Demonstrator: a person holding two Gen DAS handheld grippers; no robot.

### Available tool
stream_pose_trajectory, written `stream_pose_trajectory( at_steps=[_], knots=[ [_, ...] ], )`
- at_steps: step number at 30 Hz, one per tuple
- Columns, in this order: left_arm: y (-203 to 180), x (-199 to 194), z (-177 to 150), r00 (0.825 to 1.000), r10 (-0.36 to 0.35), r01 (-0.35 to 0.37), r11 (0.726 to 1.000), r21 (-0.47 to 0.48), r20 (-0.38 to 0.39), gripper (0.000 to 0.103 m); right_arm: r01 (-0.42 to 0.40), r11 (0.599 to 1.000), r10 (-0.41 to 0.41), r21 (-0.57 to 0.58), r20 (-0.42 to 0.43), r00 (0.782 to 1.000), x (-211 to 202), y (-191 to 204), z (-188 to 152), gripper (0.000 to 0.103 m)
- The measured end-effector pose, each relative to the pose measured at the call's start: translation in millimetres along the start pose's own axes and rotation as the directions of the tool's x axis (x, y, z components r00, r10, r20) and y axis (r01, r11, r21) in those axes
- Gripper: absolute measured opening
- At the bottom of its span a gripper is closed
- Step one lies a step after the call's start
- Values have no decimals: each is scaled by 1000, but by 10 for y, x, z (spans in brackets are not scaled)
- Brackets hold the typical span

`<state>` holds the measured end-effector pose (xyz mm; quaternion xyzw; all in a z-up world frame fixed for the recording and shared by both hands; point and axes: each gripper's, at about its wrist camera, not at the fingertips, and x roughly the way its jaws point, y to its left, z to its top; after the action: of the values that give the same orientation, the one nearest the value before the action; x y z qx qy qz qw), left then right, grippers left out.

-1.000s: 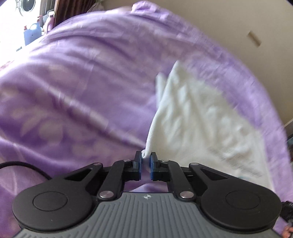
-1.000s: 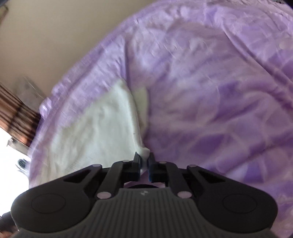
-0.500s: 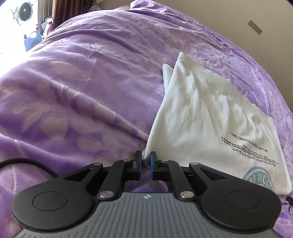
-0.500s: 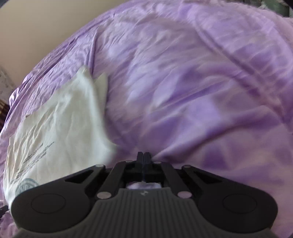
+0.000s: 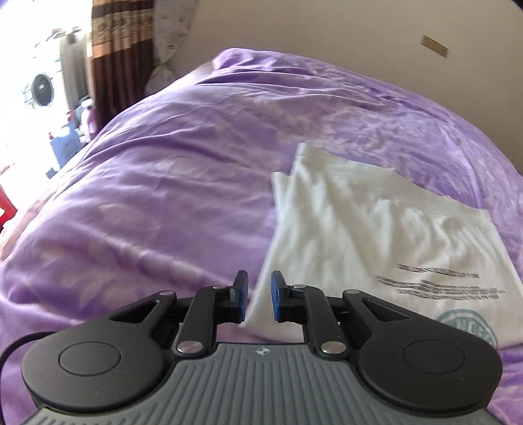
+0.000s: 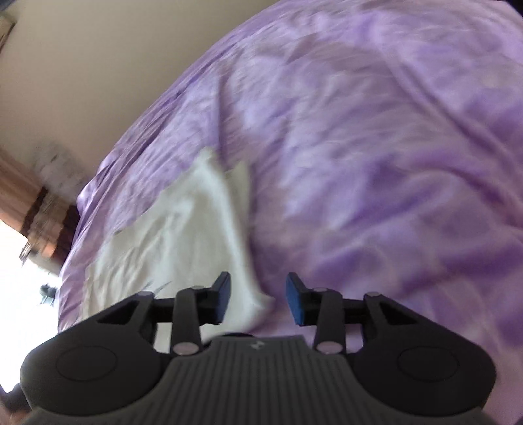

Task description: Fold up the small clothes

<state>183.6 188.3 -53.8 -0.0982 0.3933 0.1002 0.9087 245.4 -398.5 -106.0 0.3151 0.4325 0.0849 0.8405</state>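
Observation:
A white garment (image 5: 376, 235) with black print and a teal round logo lies folded flat on the purple bedspread (image 5: 163, 183). My left gripper (image 5: 259, 281) hovers over the garment's near left corner. Its jaws are opening, and the cloth edge shows in the narrow gap without either pad pressing on it. In the right wrist view the same garment (image 6: 183, 242) lies to the left on the bedspread (image 6: 376, 147). My right gripper (image 6: 258, 284) is opening wide, with the garment's near corner lying loose between its blue pads.
A beige wall (image 5: 327, 26) runs behind the bed. A brown striped curtain (image 5: 121, 49), a washing machine (image 5: 41, 90) and blue containers (image 5: 67, 144) stand beyond the bed's far left side. A black cable (image 5: 19, 340) trails beside the left gripper.
The left jaws have parted from the garment's edge, and that gripper has lifted. The right jaws, shut beside the garment's corner half a second ago, now stand wide around it.

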Motion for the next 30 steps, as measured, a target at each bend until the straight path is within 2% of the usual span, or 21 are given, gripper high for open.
stream_pose_trajectory(
  at_steps=[2, 4, 7, 8, 13, 16, 18, 21, 23, 24, 26, 27, 30],
  knots=[
    [-76, 10, 6, 1000, -11, 11, 1000, 26, -8, 15, -44, 992, 33, -122, -91, 995, 75, 143, 149, 49],
    [-141, 33, 1, 1000, -12, 13, 999, 52, -19, 15, -55, 954, 3, -295, -176, 984, 148, 312, 241, 49],
    [-214, 85, -14, 999, -16, 19, 997, 75, -48, 15, -116, 853, -52, -509, -304, 951, 259, 478, 309, 49],
    [-232, 101, -15, 998, -15, 20, 997, 74, -59, 15, -139, 824, -58, -549, -326, 944, 273, 492, 309, 49],
    [-278, 124, -13, 996, -2, 8, 998, 69, -92, 15, -237, 605, -123, -760, -383, 916, 427, 558, 225, 52],
    [-293, 119, -10, 994, 16, -8, 997, 72, -108, 15, -272, 489, -159, -829, -391, 906, 501, 491, 105, 49],
    [-303, 131, -14, 992, 27, -18, 997, 70, -122, 15, -312, 430, -146, -847, -406, 902, 513, 492, 50, 46],
    [-328, 151, -26, 990, 43, -34, 997, 68, -136, 15, -345, 329, -116, -879, -400, 909, 485, 522, -36, 41],
    [-345, 165, -28, 988, 49, -40, 997, 65, -145, 15, -352, 281, -89, -893, -389, 917, 447, 553, -60, 36],
    [-352, 168, -24, 988, 49, -40, 997, 64, -149, 15, -356, 274, -74, -893, -389, 918, 445, 559, -56, 32],
    [-372, 162, -18, 988, 50, -41, 997, 68, -148, 15, -357, 262, -50, -897, -382, 923, 446, 584, -39, 31],
    [-386, 157, -14, 988, 52, -42, 997, 70, -147, 15, -358, 243, -48, -902, -380, 924, 451, 603, -40, 31],
    [-406, 146, -5, 988, 48, -38, 997, 71, -148, 15, -321, 156, -94, -934, -337, 937, 546, 680, -116, 32]
  ],
)
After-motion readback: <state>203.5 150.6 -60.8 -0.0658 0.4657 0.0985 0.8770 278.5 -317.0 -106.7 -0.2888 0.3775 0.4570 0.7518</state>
